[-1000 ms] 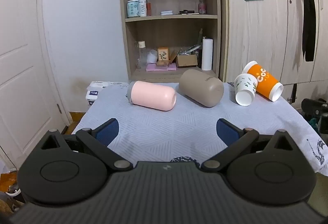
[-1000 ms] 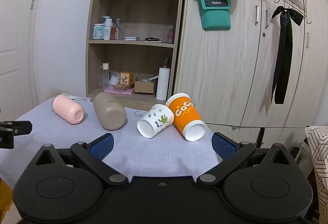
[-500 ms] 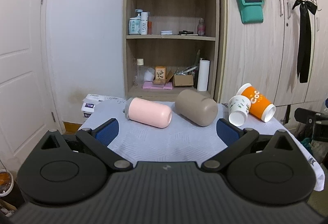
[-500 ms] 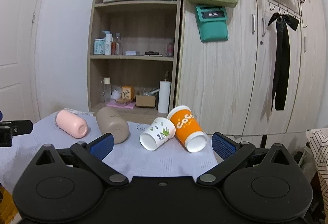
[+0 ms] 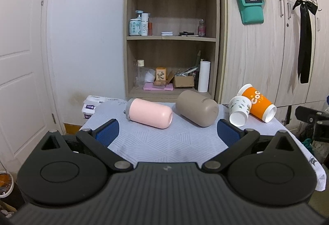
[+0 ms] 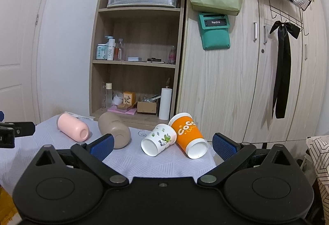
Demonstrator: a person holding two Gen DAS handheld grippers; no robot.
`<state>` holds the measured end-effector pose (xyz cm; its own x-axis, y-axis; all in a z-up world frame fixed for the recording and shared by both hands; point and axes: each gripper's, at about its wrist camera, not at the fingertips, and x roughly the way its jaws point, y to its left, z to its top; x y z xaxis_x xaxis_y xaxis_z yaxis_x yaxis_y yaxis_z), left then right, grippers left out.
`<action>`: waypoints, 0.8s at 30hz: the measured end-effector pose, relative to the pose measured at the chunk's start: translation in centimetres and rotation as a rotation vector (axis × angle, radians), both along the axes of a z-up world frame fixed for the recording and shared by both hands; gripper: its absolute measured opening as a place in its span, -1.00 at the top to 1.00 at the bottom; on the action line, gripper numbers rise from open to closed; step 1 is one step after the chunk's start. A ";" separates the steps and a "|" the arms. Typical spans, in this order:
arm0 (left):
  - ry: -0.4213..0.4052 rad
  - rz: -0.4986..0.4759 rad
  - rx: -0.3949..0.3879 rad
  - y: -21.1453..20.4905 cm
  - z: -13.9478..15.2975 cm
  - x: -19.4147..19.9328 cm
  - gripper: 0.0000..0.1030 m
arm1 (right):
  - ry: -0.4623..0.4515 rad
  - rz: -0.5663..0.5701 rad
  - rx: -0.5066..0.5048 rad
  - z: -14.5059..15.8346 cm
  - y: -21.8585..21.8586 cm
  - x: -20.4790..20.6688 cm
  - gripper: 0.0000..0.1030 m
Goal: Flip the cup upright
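Several cups lie on their sides on a table with a pale blue cloth (image 5: 164, 142): a pink cup (image 5: 150, 112) (image 6: 73, 129), a taupe cup (image 5: 197, 107) (image 6: 114, 130), a white floral paper cup (image 5: 239, 110) (image 6: 159, 139) and an orange paper cup (image 5: 257, 102) (image 6: 188, 135). My left gripper (image 5: 167, 132) is open and empty, in front of the pink and taupe cups. My right gripper (image 6: 162, 146) is open and empty, in front of the two paper cups.
A wooden shelf unit (image 5: 171, 39) with bottles and boxes stands behind the table. Wardrobe doors (image 6: 257, 81) are to the right, a white door (image 5: 20, 60) to the left. White packs (image 5: 90, 104) sit at the table's far left corner.
Both grippers have pulled back and tilted up: the cups sit lower and smaller in each view and more of the shelf shows. The cups have not moved.
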<state>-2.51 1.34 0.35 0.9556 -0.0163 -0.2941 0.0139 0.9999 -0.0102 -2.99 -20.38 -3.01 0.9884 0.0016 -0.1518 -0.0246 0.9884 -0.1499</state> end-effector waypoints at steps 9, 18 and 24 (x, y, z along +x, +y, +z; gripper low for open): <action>0.000 -0.008 0.000 0.0 0.1 -0.2 -1.00 | 0.004 -0.004 -0.007 0.0 0.2 0.0 -1.00; 0.011 -0.005 0.001 0.2 -0.1 0.0 -1.00 | 0.023 -0.016 -0.006 -0.2 0.2 0.2 -1.00; 0.025 -0.003 0.007 0.2 -0.3 0.2 -1.00 | 0.036 -0.014 -0.014 -0.3 0.3 0.5 -1.00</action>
